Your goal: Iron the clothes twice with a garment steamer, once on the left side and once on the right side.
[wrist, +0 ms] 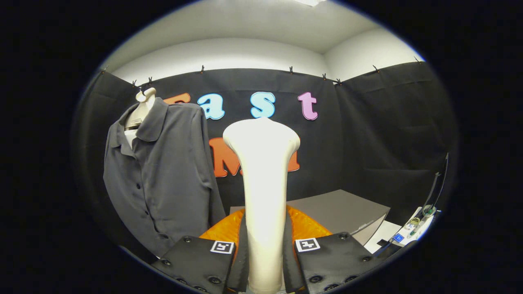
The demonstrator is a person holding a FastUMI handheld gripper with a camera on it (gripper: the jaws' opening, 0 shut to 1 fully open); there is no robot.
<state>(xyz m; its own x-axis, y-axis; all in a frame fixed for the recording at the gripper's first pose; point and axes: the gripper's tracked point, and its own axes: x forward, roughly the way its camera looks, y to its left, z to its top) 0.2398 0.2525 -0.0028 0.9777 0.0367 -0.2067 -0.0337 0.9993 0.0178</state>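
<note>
A cream garment steamer (262, 183) stands upright between my fingers, its wide head at the top and its handle running down into my gripper (264, 261). Both fingers press on the handle, so the gripper is shut on it. A dark grey button-up shirt (163, 171) hangs on a pale mannequin (141, 108) beyond and to the left of the steamer. The steamer head is apart from the shirt, well to the right of its sleeve. The shirt's lower hem is hidden behind my left finger (204, 261).
An orange quilted surface (304, 226) lies just behind the fingers. A grey table top (343, 210) sits beyond it to the right. White papers and small items (412, 230) lie further right, beside a thin dark stand (439, 183).
</note>
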